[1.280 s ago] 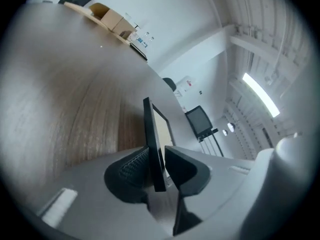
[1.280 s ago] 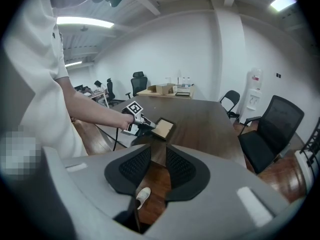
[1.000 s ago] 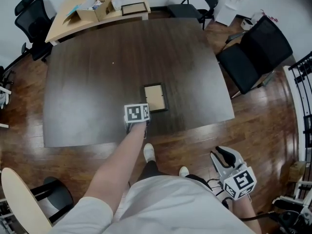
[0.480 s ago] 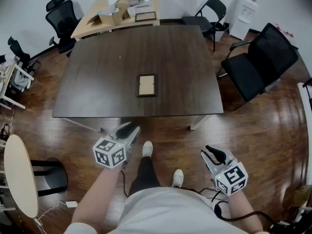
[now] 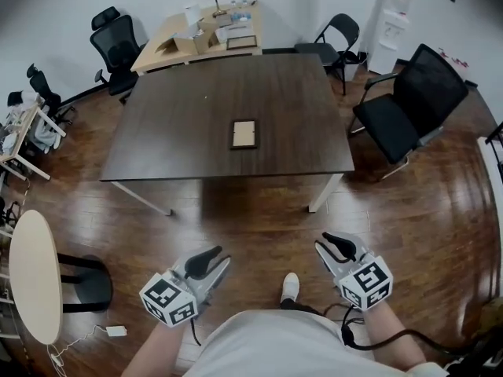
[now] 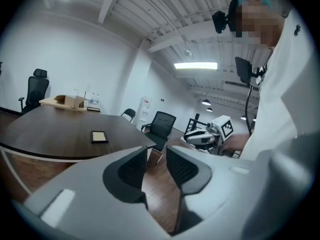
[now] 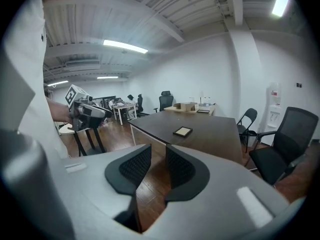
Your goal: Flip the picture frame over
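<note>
The picture frame (image 5: pixel 244 133) lies flat on the dark table (image 5: pixel 173 132), pale panel up inside a dark border. It is small in the left gripper view (image 6: pixel 99 136) and the right gripper view (image 7: pixel 183 131). Both grippers hang low over the wood floor near my body, far from the table. My left gripper (image 5: pixel 211 259) holds nothing, and its jaws stand close together with only a narrow slit (image 6: pixel 156 156). My right gripper (image 5: pixel 336 243) is likewise empty with its jaws near each other (image 7: pixel 158 161).
Black chairs (image 5: pixel 409 104) stand right of the table, with a folding chair (image 5: pixel 330 42) behind it. A tan desk (image 5: pixel 200 34) with boxes is at the back. Office chairs (image 5: pixel 114 42) and a round pale table (image 5: pixel 31 277) are at the left.
I have stepped back from the table, so it looks smaller. The left gripper drew away from the frame at the near edge down to my side. The frame stays flat.
</note>
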Tool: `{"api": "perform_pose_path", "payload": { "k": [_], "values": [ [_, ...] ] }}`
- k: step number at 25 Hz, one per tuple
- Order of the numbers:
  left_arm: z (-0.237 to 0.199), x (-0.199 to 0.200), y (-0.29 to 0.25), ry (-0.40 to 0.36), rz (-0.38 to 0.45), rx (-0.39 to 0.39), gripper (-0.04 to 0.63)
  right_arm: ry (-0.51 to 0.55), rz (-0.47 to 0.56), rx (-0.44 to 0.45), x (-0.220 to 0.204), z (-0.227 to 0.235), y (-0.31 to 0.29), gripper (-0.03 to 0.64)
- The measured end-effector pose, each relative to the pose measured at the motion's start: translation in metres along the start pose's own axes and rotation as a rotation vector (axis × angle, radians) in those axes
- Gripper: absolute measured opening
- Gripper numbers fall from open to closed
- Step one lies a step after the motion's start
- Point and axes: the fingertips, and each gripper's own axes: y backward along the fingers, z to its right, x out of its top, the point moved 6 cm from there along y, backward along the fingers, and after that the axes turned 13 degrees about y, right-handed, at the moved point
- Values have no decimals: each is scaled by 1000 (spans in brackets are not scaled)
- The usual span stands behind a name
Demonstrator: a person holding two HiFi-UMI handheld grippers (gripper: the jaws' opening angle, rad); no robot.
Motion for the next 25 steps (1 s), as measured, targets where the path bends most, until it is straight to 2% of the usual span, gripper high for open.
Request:
{"api": "perform_pose_path", "payload": {
  "k": [6, 15, 20, 25],
  "values": [
    [33, -19, 52, -26, 22, -111, 118, 40, 15, -18, 19, -67, 24, 95],
    [23, -68, 131, 7, 31, -160, 117, 54, 34, -19, 29, -182, 34, 98],
    [32, -77, 147, 19, 32, -193, 117, 64, 32, -40, 37, -211, 53, 100],
    [23, -89, 163, 10, 14, -197, 117, 76, 47, -54, 41, -229, 45, 100]
  ]
}}
